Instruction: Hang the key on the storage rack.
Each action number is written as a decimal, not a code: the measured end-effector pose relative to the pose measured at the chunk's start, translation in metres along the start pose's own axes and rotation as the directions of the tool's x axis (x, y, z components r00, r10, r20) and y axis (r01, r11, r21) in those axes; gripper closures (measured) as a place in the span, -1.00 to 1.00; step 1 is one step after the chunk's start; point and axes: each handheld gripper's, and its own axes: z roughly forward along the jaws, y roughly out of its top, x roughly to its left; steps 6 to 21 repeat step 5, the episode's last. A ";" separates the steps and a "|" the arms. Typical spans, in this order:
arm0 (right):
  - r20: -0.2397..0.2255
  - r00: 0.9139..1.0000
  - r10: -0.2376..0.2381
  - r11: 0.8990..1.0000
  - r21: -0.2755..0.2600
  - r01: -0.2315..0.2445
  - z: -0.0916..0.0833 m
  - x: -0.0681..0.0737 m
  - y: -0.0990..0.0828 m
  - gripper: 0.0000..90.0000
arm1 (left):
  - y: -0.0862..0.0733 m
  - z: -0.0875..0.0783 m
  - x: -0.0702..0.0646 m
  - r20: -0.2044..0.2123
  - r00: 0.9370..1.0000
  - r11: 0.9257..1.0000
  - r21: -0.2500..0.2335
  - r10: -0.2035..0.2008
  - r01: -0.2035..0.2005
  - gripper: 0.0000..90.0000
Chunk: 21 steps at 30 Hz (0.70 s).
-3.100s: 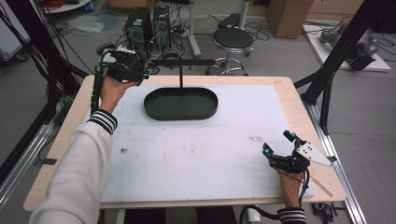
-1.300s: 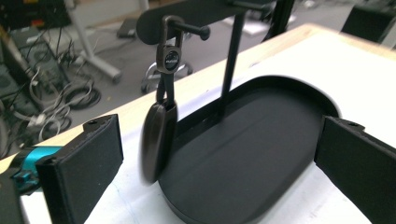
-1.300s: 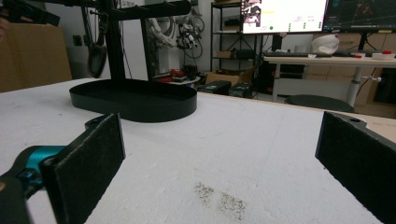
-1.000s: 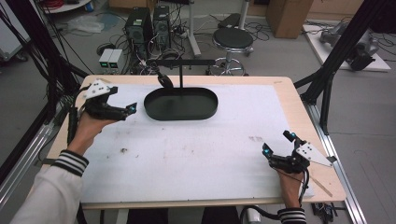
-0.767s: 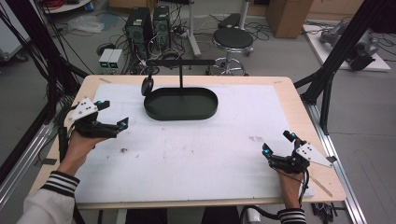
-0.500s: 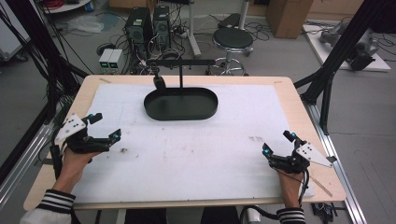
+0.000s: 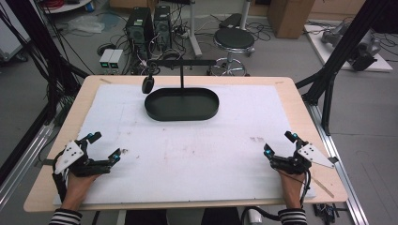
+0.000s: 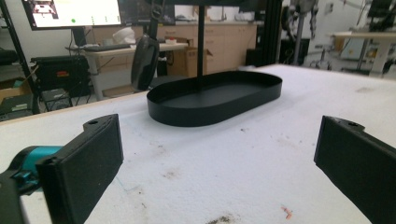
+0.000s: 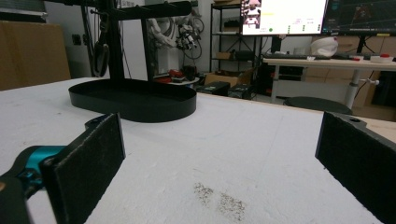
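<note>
Black oval tray (image 7: 181, 104) | upright stand, dark object (image 7: 148, 85) hanging | left claw (image 7: 104, 146) wide | right claw (image 7: 279, 143) wide

Oval black tray (image 7: 181, 105): matt, smooth, looks like painted metal or plastic; cannot tell which. White table cover (image 7: 197, 150): rough, grainy, foam-like, with dark specks and stains. Pale wooden table edge (image 7: 300, 101): smooth, matt. Jaw pads (image 9: 88, 158): black, matt, finely textured like foam rubber. Dark hanging object (image 8: 144, 60): slight sheen.

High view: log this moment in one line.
left gripper: open, empty, near-left | right gripper: open, empty, near-right | black tray: far centre | dark object: hanging from stand
</note>
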 end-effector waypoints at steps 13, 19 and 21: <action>0.001 1.000 -0.010 1.000 -0.004 0.010 0.000 0.000 0.000 -0.99 | -0.001 -0.003 -0.001 -0.001 1.000 1.000 -0.029 0.002 -0.002 -0.96; 0.001 1.000 -0.010 1.000 -0.004 0.010 0.000 0.000 0.000 -0.99 | -0.001 -0.003 -0.001 -0.001 1.000 1.000 -0.029 0.002 -0.002 -0.96; 0.001 1.000 -0.010 1.000 -0.004 0.010 0.000 0.000 0.000 -0.99 | -0.001 -0.003 -0.001 -0.001 1.000 1.000 -0.029 0.002 -0.002 -0.96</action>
